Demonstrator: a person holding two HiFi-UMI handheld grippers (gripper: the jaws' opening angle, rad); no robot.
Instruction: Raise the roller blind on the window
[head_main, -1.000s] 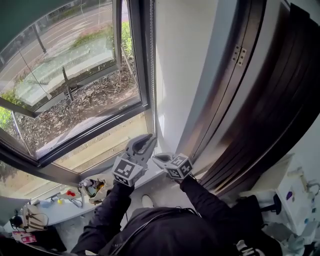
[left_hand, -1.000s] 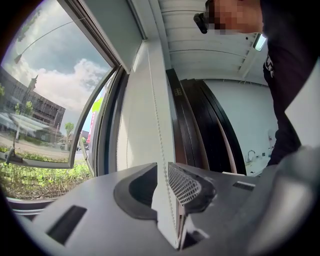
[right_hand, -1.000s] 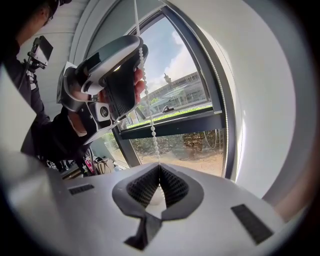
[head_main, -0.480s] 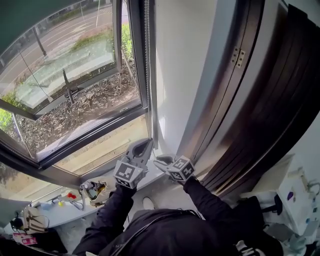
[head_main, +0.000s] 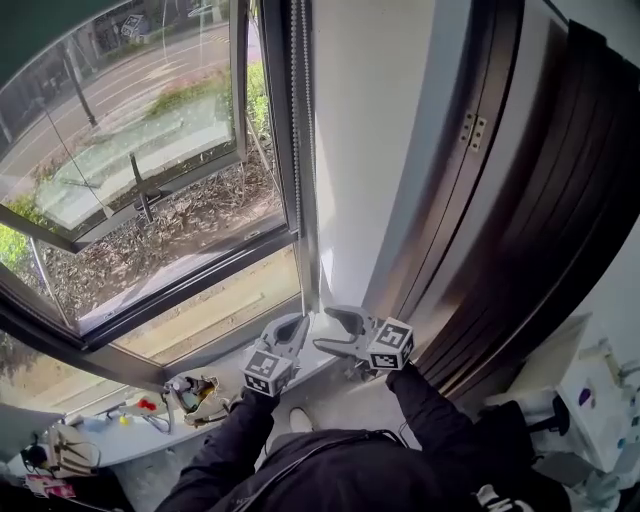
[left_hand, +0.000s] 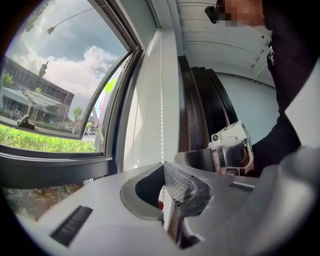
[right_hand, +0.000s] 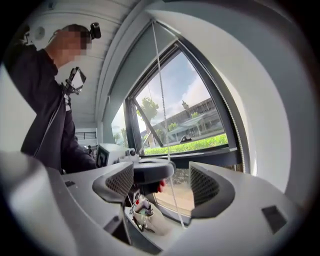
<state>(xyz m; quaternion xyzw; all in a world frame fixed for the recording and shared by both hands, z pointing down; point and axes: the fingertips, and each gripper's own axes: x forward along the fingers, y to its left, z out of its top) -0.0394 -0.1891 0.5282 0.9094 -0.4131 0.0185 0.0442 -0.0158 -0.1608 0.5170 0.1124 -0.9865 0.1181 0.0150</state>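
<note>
Your left gripper clamps the bead chain; right gripper alongside, jaws just opened, chain loose between.

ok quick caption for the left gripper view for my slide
Left tool shut on the roller blind's bead chain, which runs straight up beside the dark window frame.

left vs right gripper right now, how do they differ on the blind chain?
Left gripper has its fingers shut on the bead chain; right gripper has them wide apart, having just been opening. The left gripper clamps the chain; through the right gripper's gap it only passes, untouched. In the head view the left gripper sits lower than the right. Both point toward the window frame.
</note>
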